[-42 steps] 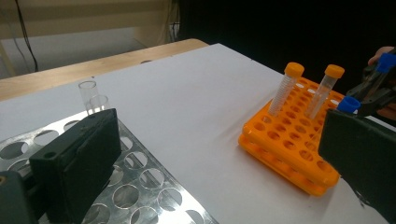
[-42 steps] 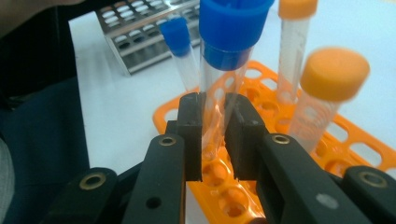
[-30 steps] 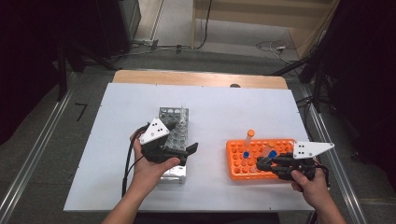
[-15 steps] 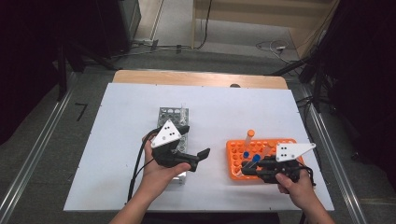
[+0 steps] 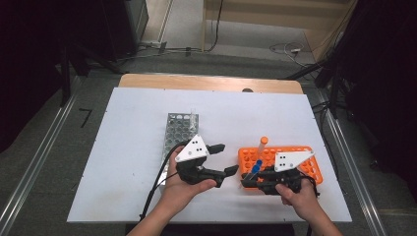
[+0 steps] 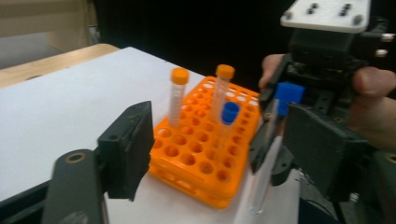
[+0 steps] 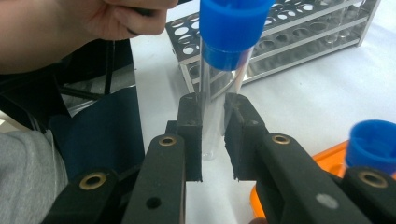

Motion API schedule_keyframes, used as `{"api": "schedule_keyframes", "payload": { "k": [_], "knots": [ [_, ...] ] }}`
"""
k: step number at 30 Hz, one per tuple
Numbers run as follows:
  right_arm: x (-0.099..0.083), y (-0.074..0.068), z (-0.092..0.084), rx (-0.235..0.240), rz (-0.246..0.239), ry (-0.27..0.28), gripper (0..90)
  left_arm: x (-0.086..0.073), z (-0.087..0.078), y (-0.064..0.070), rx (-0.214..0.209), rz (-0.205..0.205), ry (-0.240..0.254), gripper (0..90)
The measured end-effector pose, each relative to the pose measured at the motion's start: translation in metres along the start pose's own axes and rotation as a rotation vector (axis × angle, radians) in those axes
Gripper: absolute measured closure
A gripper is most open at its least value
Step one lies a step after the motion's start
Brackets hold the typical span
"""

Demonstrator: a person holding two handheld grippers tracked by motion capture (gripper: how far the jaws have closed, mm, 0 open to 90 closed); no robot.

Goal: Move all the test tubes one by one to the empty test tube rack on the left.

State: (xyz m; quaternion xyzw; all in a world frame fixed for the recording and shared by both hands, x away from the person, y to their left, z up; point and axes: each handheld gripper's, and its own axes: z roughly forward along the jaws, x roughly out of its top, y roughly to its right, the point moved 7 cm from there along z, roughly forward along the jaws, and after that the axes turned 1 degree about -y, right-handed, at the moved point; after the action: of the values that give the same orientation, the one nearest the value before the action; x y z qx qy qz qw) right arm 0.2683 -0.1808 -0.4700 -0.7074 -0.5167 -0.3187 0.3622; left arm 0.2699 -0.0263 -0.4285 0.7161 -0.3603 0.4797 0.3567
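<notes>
My right gripper (image 7: 212,140) clamps 1 blue-capped tube (image 7: 224,70) beside the orange rack (image 5: 305,160); my left gripper (image 6: 215,144), jaws half-wide and just closing empty around it, may knock it loose.

No text, label, brand, number or sign can be read anywhere in these pictures.
</notes>
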Motion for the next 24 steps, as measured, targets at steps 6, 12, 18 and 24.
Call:
{"api": "schedule_keyframes", "payload": {
  "k": [6, 12, 18, 24],
  "knots": [
    [0.001, -0.002, 0.005, 0.003, 0.006, -0.002, 74.3, -0.002, 0.008, 0.009, -0.061, 0.008, -0.014, 37.6],
    [0.002, -0.003, 0.009, 0.012, 0.007, -0.008, 74.4, -0.006, 0.016, 0.02, -0.129, 0.022, -0.037, 46.8],
    [0.003, -0.006, 0.012, 0.019, 0.001, -0.008, 74.4, -0.007, 0.024, 0.027, -0.159, 0.026, -0.054, 55.8],
    [0.004, -0.008, 0.013, 0.021, -0.002, -0.01, 74.3, -0.01, 0.029, 0.03, -0.174, 0.031, -0.076, 65.7]
  ]
}}
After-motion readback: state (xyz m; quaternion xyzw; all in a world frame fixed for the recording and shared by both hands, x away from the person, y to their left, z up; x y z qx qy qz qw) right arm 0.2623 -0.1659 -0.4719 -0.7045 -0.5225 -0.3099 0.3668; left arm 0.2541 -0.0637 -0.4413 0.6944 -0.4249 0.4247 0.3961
